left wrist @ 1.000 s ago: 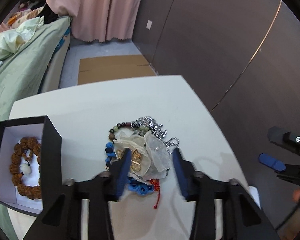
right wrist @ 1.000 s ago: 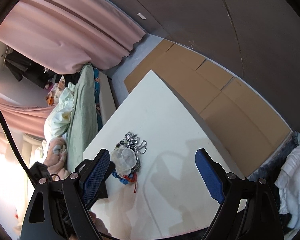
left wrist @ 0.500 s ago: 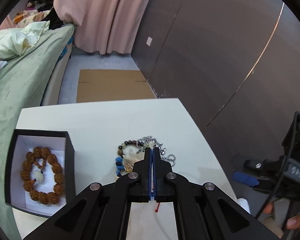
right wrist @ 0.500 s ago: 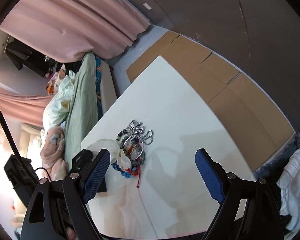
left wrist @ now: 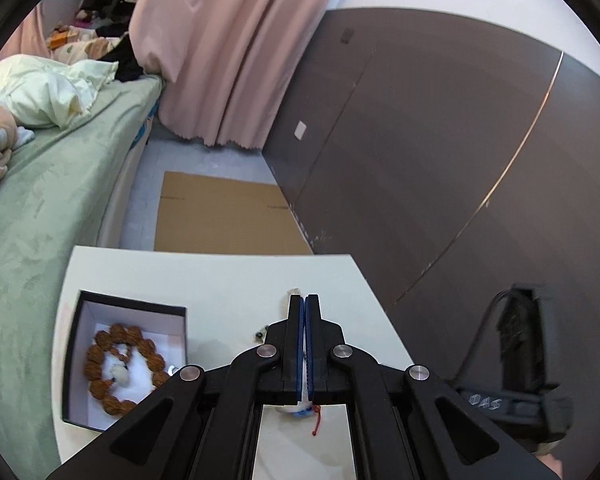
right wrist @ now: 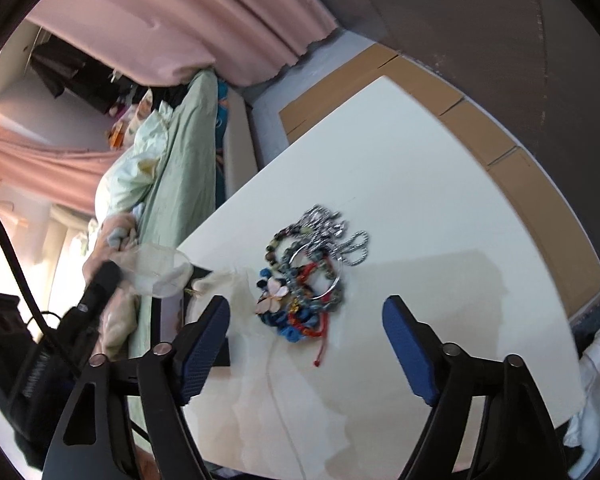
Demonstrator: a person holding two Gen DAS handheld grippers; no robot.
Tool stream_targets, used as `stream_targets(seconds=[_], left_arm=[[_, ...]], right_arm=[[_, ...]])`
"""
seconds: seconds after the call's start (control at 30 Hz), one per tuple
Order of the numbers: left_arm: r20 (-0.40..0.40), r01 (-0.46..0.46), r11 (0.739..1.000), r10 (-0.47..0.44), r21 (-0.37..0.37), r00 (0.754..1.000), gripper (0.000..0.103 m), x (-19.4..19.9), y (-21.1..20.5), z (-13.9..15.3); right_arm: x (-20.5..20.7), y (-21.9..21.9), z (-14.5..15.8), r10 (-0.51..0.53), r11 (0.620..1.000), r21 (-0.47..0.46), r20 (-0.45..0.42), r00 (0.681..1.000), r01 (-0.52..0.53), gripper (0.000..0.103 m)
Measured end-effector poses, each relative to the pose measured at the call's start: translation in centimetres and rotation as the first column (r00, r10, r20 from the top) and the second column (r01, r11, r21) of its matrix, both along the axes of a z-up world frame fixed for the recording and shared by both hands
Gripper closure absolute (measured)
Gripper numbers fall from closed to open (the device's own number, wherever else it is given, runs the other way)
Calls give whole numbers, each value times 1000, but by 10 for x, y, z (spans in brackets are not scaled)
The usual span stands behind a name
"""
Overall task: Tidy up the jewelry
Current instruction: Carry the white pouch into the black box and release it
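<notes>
The left gripper (left wrist: 304, 308) is pinched closed on a thin see-through bag (right wrist: 156, 270) — soft, light, easy to tear — held up near the black box (left wrist: 76, 360). The right gripper (right wrist: 306, 344) hangs wide open above the jewelry pile (right wrist: 312, 276) on the table (right wrist: 440, 220) — best to grab the bag by its bunched top.

The surface (right wrist: 400, 184) is showing plain white. The box (left wrist: 80, 360) is showing black walls and a white lining around a brown bead bracelet (left wrist: 120, 364). The jewelry pile (right wrist: 308, 276) is mixing silver chain, blue beads and red cord. The pouch (right wrist: 160, 272) is showing sheer white.
</notes>
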State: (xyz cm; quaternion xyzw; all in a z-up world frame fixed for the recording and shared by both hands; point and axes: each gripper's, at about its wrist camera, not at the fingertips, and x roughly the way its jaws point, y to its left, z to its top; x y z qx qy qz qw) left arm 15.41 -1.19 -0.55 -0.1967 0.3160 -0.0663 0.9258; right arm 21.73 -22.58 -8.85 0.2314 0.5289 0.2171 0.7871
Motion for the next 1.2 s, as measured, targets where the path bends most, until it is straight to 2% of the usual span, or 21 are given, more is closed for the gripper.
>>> stream_targets(seconds=[0.33,0.43,0.47,0.53,0.7,0.8,0.87,0.9,0.93,1.1,1.2], left_arm=[[34,-37,999,38,-24,999,103,-14,25,12],[32,-49,999,49,-24,998,103,-17,31,11],[32,-52,998,53,-26,998,103,-19,33,11],[32,-61,998,61,-27,998,103,-21,37,11],[27,-75,997,76,-32,997,103,-25,44,10],[25,-79,996,80,-32,996,103,-26,47,10],[24,-80,996,81,-30,996,103,-27,49,10],[23,-81,996,82,-29,996,103,-28,49,10],[22,-83,996,83,-29,996,103,-28,50,10],[15,-89,996,89,-31,996,103,-29,53,9],[17,-94,995,95,-33,995,103,-30,56,10]], right_arm=[[15,21,-19,1,997,-75,-56,998,-5,27],[21,31,-21,17,994,-110,-45,999,-22,28],[22,36,-20,29,992,-120,-34,999,-33,31],[24,42,-19,51,992,-118,-22,998,-54,49],[28,57,-28,90,986,-138,-38,995,-94,57],[30,61,-32,97,984,-145,-48,994,-103,68],[31,63,-34,96,982,-160,-48,994,-102,72],[32,64,-35,95,980,-169,-49,994,-103,78],[32,64,-35,96,979,-176,-52,994,-103,88],[31,62,-30,95,983,-157,-31,995,-99,91],[28,56,-19,88,990,-110,4,996,-87,91]])
